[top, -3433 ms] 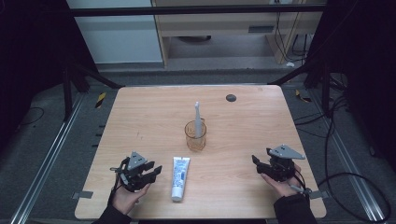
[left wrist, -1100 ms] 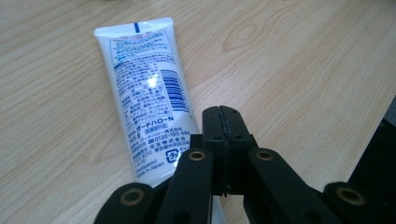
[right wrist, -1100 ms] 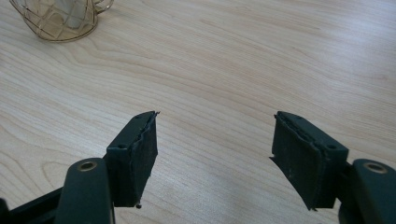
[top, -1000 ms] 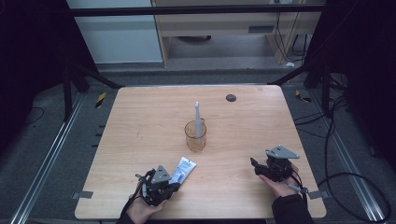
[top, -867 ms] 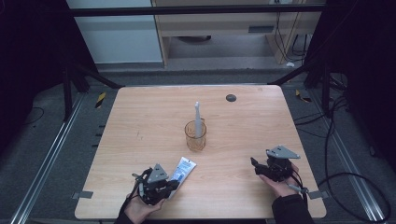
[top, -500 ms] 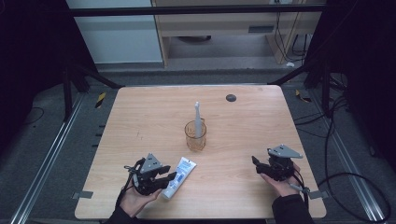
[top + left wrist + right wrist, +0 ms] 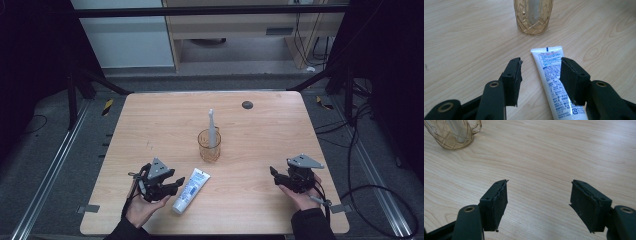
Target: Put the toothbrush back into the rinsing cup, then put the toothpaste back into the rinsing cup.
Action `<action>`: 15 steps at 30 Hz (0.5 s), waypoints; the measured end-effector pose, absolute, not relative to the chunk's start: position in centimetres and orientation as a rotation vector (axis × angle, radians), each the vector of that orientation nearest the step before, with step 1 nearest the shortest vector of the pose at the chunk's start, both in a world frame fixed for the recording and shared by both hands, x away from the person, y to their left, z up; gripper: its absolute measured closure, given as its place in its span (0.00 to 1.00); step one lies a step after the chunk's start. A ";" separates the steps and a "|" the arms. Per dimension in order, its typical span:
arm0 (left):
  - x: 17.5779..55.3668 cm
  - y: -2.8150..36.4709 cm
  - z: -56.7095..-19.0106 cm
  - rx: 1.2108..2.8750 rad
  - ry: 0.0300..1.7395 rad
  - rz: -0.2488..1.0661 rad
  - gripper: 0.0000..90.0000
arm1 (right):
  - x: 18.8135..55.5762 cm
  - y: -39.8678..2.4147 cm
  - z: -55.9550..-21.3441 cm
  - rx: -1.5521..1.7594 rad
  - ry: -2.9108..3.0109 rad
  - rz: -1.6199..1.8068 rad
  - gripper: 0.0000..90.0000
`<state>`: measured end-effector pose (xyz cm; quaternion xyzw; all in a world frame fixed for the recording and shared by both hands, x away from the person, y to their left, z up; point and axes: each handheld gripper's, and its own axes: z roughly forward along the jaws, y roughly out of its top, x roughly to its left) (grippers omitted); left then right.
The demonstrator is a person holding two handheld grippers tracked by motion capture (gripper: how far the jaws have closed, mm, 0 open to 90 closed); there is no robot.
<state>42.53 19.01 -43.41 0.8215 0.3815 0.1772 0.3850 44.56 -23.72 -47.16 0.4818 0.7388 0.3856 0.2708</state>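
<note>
Pale wood-grain worktop [image 7: 150, 120] lies under both grippers: the left gripper's [image 7: 540, 75] fingers have just been opening and stand apart, no pad pressing, the right-hand one over the white printed toothpaste tube [image 7: 554, 82] lying flat near the front edge. Beyond it, well apart, stands the amber cut-glass cup [image 7: 209, 145] holding a white toothbrush [image 7: 212, 127]. A re-grip from here could catch one edge and skid the tube, or a forward push tip the cup; the right gripper [image 7: 539, 200], fingers spread, hovers over bare wood
</note>
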 end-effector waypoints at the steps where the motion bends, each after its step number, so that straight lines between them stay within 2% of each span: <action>1: 42.7 18.8 -43.4 2.103 0.980 0.438 0.55 | 44.6 -23.7 -47.2 1.303 1.994 1.038 0.33; 9: 43.7 18.3 -43.6 2.180 0.992 0.382 0.40 | 44.7 -23.7 -47.2 1.305 1.989 1.038 0.33; 15: 44.4 18.0 -43.7 2.195 1.006 0.360 0.35 | 44.8 -23.8 -47.2 1.309 1.989 1.037 0.33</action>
